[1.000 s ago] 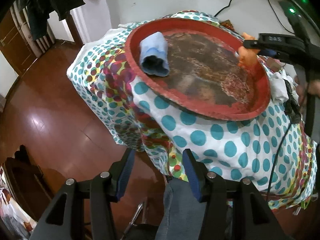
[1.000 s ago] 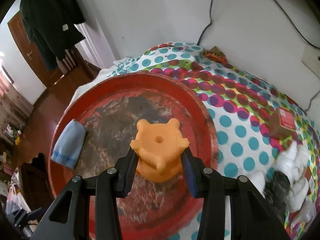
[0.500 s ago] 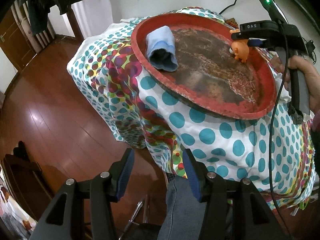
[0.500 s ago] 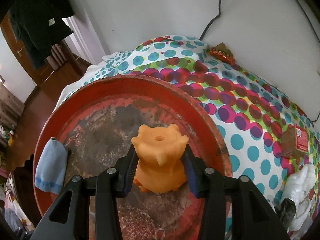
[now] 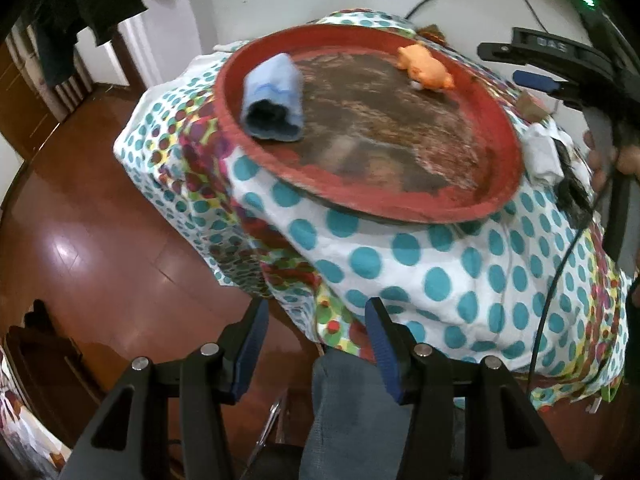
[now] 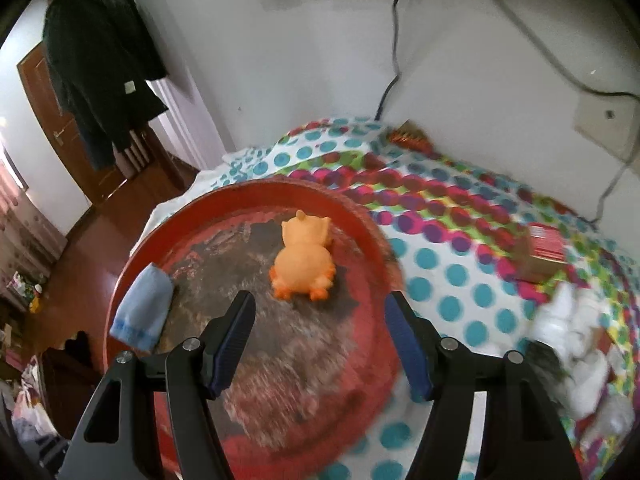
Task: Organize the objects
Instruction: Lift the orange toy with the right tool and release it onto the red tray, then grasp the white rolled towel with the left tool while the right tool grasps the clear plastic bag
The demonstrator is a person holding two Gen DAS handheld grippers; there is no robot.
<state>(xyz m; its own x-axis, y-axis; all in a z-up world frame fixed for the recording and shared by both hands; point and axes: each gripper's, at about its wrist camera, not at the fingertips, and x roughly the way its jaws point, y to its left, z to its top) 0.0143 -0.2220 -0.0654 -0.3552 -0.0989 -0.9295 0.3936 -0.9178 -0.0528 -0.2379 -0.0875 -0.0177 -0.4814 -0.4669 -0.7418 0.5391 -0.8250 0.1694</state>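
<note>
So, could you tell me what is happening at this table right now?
A person is tidying things into the round red tray on the dotted tablecloth. The orange toy animal lies on its side in the tray, and the right hand-held gripper is open and empty just short of it. A folded blue cloth lies near the tray's other rim. The left hand-held gripper hangs open and empty off the table's edge.

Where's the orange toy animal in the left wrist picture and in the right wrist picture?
Left wrist: orange toy animal lies upper right of centre, at the far side of the red tray.
Right wrist: it lies near centre, just beyond the open right claw.
Shared landmark: the rolled blue cloth on the tray's left.
</note>
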